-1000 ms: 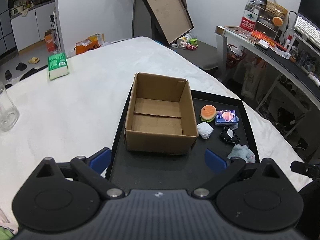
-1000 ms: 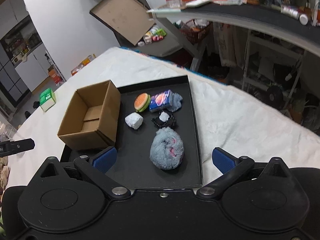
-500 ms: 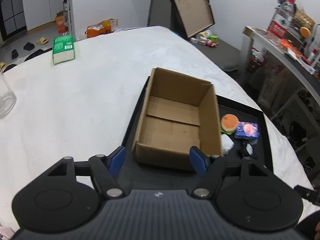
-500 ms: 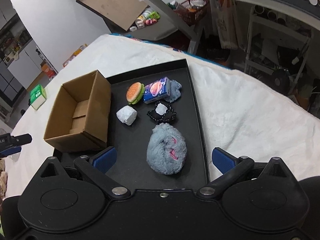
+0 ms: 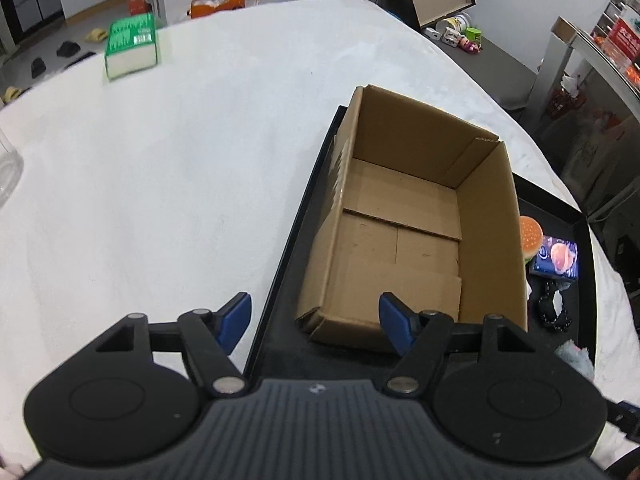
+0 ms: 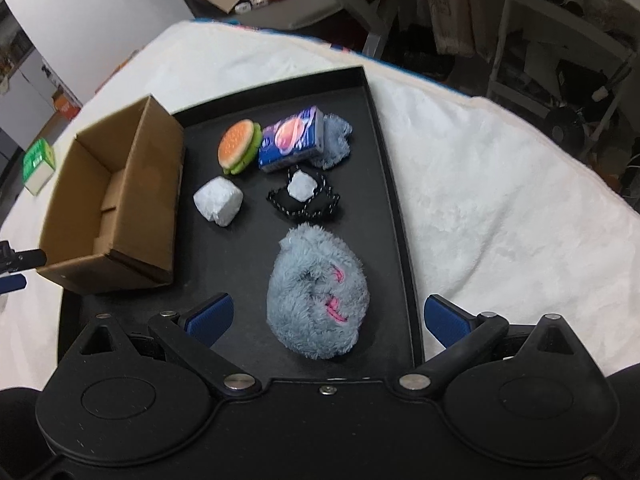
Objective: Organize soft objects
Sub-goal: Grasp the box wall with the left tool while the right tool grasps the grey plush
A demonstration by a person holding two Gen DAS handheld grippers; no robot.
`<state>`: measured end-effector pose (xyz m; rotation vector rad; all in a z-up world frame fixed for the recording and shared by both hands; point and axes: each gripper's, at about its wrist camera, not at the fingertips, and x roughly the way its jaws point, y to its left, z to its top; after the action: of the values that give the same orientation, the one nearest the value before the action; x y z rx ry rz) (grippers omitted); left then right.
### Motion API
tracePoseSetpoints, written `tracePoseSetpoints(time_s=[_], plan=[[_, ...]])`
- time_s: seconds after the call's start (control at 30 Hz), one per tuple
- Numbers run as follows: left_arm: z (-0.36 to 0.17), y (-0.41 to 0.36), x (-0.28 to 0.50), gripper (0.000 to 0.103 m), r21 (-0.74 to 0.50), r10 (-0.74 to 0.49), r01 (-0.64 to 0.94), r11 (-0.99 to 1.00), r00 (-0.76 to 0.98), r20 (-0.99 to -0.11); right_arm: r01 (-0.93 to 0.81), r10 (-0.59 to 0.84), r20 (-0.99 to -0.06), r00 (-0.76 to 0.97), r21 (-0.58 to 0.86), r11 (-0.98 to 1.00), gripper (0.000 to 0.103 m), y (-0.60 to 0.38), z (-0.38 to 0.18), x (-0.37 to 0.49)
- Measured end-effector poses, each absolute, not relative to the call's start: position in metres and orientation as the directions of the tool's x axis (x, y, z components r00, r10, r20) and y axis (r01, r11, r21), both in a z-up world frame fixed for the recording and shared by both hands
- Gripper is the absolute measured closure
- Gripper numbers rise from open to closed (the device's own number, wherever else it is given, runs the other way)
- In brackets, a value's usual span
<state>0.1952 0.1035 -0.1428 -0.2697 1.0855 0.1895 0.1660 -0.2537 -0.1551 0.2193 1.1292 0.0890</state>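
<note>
White cloth [image 5: 160,168] covers the table, with a black tray [image 6: 394,184] on it. Inside the tray's left part stands an open cardboard box [image 5: 404,224]. Angled steeply downward, the left gripper [image 5: 316,316] has just been narrowing; its fingers straddle the box's near left corner, gripping nothing. Also tipped downward, the right gripper [image 6: 328,318] gapes wide around a grey plush toy [image 6: 316,292], pads apart from it. Farther off lie a toy burger [image 6: 240,146] and a blue packet [image 6: 292,138].

Matt corrugated cardboard box [image 5: 404,232], fluffy grey plush toy [image 6: 318,294], smooth black plastic tray [image 6: 394,184].
</note>
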Motion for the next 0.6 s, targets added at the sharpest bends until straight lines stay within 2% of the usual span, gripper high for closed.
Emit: tracePoseSetpoints(time_s=[0.1, 0.2, 0.27, 0.33, 0.43, 0.5, 0.6], plan=[[-0.148, 0.104, 0.204, 0.034, -0.11, 0.02, -0.273, 0.956, 0.434, -0.901, 0.049, 0.187, -0.898, 0.399, 0.225, 0.973, 0.0, -0.251, -0.167, 0.172], [-0.153, 0.102, 0.213, 0.038, -0.111, 0.004, -0.247, 0.962, 0.423, -0.906, 0.068, 0.173, -0.903, 0.394, 0.217, 0.974, 0.0, -0.252, -0.176, 0.176], [-0.159, 0.101, 0.217, 0.046, -0.11, -0.002, -0.238, 0.965, 0.411, -0.912, 0.078, 0.177, -0.903, 0.391, 0.224, 0.971, 0.0, -0.252, -0.183, 0.178], [-0.164, 0.102, 0.22, 0.067, -0.109, -0.007, -0.236, 0.966, 0.395, -0.919, 0.081, 0.184, -0.904, 0.387, 0.232, 0.969, 0.0, -0.252, -0.19, 0.179], [-0.165, 0.102, 0.22, 0.087, -0.106, -0.008, -0.226, 0.968, 0.396, -0.918, 0.085, 0.19, -0.907, 0.376, 0.238, 0.968, 0.0, -0.25, -0.195, 0.181], [-0.165, 0.1, 0.219, 0.092, -0.076, 0.015, -0.219, 0.973, 0.388, -0.921, 0.077, 0.19, -0.905, 0.381, 0.236, 0.969, 0.0, -0.247, -0.196, 0.182], [-0.163, 0.1, 0.213, 0.092, -0.096, -0.006, -0.207, 0.974, 0.395, -0.919, 0.06, 0.188, -0.907, 0.376, 0.227, 0.972, 0.0, -0.242, -0.199, 0.185]])
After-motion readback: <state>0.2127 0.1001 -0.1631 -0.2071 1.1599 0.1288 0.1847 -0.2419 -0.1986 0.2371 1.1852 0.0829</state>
